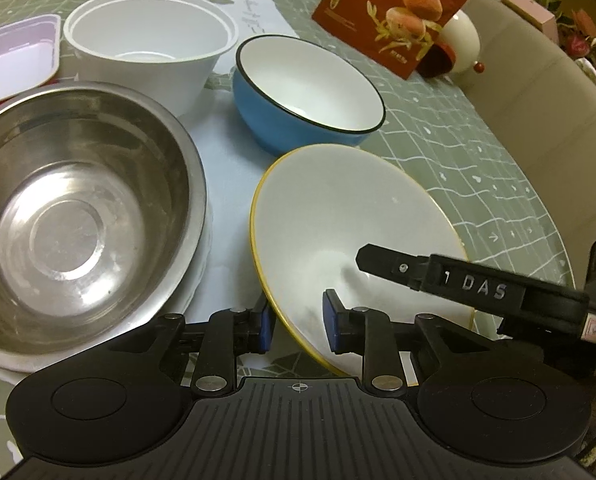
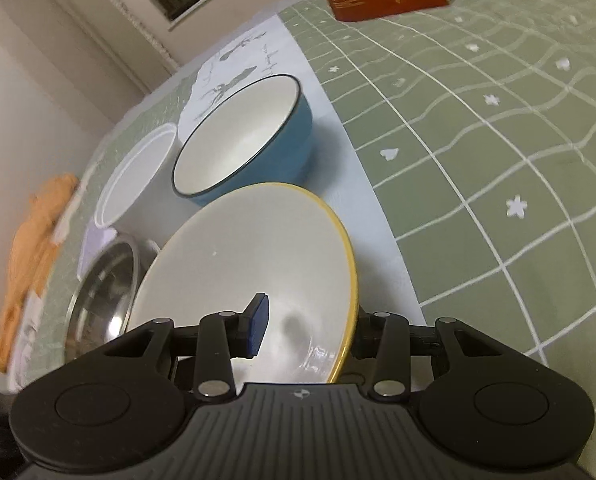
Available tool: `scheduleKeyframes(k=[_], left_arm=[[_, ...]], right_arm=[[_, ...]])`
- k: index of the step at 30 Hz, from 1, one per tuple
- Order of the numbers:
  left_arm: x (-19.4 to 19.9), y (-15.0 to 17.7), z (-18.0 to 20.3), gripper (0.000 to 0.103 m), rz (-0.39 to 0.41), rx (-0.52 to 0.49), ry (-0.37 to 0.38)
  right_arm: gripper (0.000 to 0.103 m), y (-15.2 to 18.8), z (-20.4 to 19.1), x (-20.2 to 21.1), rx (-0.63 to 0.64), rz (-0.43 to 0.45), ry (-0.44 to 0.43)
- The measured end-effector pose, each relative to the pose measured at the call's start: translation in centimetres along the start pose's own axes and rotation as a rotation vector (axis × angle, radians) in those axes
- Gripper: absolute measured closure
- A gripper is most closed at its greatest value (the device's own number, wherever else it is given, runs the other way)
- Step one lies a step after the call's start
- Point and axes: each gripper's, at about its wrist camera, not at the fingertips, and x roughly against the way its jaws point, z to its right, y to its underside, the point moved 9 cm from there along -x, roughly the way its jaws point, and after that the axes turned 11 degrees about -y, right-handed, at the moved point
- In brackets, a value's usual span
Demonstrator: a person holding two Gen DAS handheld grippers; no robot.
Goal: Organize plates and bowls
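Observation:
A white bowl with a yellow rim [image 1: 349, 216] is tilted above the table, and it also shows in the right wrist view [image 2: 254, 264]. My left gripper [image 1: 298, 324] straddles its near rim, one pad outside and one inside, with a gap showing. My right gripper [image 2: 309, 330] straddles the bowl's right rim, one pad inside and one hidden behind; one of its fingers [image 1: 393, 266] reaches into the bowl in the left wrist view. A blue bowl [image 1: 305, 100] stands behind. A steel bowl [image 1: 78, 208] sits at the left inside a white dish.
A white plastic tub [image 1: 150, 48] and a pink tray [image 1: 14, 52] stand at the back left. A red snack bag [image 1: 397, 8] and a white jar [image 1: 463, 46] stand at the back right. The green checked tablecloth [image 2: 497, 140] spreads to the right. An orange cloth [image 2: 30, 256] lies left.

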Motion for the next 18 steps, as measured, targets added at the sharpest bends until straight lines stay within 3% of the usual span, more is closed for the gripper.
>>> scheduleKeyframes(k=[11,18], left_arm=[[-0.7,-1.1,-0.2,0.075,-0.005,0.013,0.008],[-0.7,-0.9,-0.5,0.076,-0.024,0.015,0.039]], right_arm=[[0.062,-1.2,-0.8,-0.6,0.086,0.005,0.055],[0.062,-0.9,-0.6,-0.7,0.069,0.005,0.063]])
